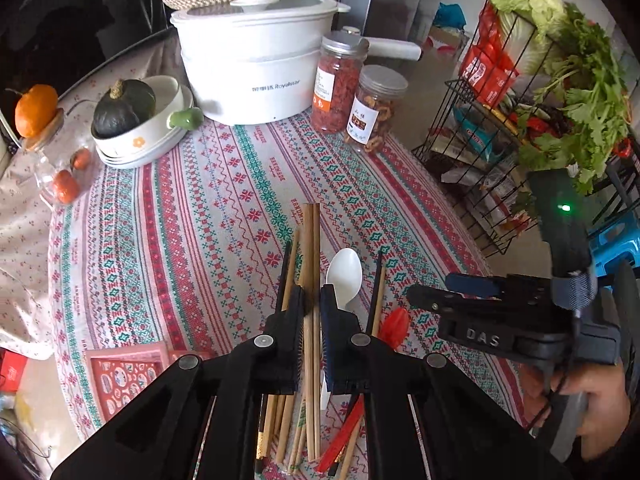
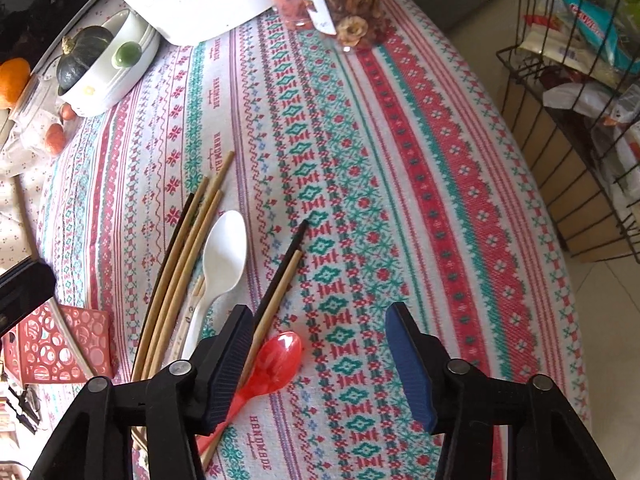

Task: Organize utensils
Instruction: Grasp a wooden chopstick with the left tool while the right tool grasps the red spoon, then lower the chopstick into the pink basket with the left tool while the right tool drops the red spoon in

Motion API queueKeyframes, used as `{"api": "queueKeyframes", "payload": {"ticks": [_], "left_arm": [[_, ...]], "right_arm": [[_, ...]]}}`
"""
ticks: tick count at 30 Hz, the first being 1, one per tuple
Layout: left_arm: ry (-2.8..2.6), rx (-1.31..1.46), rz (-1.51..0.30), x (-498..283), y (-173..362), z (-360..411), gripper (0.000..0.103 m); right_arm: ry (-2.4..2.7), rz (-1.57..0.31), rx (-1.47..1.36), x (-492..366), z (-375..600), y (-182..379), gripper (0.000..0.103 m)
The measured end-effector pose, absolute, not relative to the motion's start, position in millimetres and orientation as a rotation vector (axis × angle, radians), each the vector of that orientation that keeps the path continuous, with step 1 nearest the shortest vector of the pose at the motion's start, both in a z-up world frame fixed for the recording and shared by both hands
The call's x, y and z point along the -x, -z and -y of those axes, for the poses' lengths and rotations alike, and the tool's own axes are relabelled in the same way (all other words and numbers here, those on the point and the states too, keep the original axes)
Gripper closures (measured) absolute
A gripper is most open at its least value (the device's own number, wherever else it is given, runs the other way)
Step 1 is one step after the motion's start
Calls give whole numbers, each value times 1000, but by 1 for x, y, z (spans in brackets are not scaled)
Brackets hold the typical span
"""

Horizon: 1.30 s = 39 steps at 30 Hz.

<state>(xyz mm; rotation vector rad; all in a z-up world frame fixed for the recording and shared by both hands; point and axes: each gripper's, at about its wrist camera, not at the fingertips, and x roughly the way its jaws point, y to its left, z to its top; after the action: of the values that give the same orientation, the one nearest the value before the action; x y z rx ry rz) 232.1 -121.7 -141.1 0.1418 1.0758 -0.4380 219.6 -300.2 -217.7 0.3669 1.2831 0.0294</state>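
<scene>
My left gripper is shut on a pair of wooden chopsticks, held up over the patterned tablecloth. Beneath it lie several loose chopsticks, a white spoon and a red spoon. In the right wrist view my right gripper is open and low over the cloth. The red spoon lies just inside its left finger, with nothing pressed between the pads. The white spoon and the loose chopsticks lie to the left of it. A black and a wooden chopstick run under the left finger.
A pink perforated basket sits at the near left. At the back stand a white cooker, two jars and a bowl with a squash. A wire rack of vegetables stands beyond the table's right edge.
</scene>
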Motion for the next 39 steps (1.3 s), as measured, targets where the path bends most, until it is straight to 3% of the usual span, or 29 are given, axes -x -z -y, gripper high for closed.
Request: {"api": "queueKeyframes", "payload": {"ticks": [4, 14, 17, 18, 19, 26, 39], "left_arm": [[453, -116, -1009, -200, 118, 90, 95], [426, -13, -924, -162, 99, 23, 95], [418, 1, -906, -156, 97, 13, 95], [416, 8, -902, -155, 96, 11, 96], [414, 13, -898, -153, 96, 8, 96], [416, 40, -827, -138, 80, -7, 96], [356, 39, -516, -104, 12, -29, 96]], "right_arm": [[-30, -1358, -371, -221, 289, 234, 55], [-69, -1336, -414, -217, 289, 248, 68], [-88, -1331, -392, -213, 281, 249, 81], [-102, -1336, -387, -212, 278, 251, 93], [-115, -1335, -390, -209, 276, 251, 96], [-156, -1164, -276, -178, 267, 200, 99], [-186, -737, -107, -125, 225, 72, 101]]}}
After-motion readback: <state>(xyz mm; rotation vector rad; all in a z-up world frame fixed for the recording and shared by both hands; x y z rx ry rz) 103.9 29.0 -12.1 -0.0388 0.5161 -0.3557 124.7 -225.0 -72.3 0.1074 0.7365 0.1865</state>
